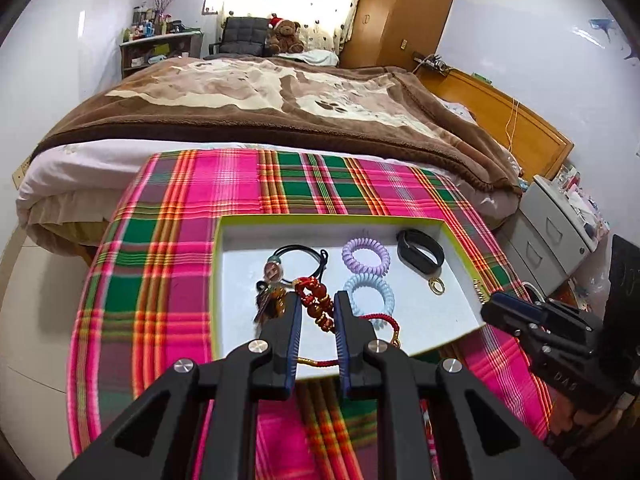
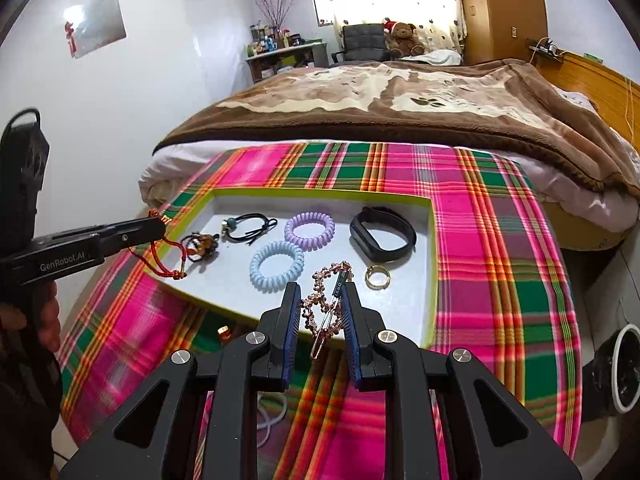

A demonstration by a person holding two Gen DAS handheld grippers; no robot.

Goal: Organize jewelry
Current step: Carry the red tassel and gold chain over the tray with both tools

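the red beaded bracelet (image 1: 318, 307) hung pinched between the nearly closed left gripper (image 1: 318, 300) at the tray's (image 1: 336, 220) left edge, long axis pointing away, while the right gripper (image 2: 320, 304), nearer the front rim, clasped the rose-gold hair clip (image 2: 324, 312).

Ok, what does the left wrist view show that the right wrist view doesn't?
Only left wrist: the grey drawer cabinet and the beads on the red charm. Only right wrist: a shiny wall panel and a hand on the left gripper. Both: the tray, purple coil tie, blue coil tie, black band, gold ring.
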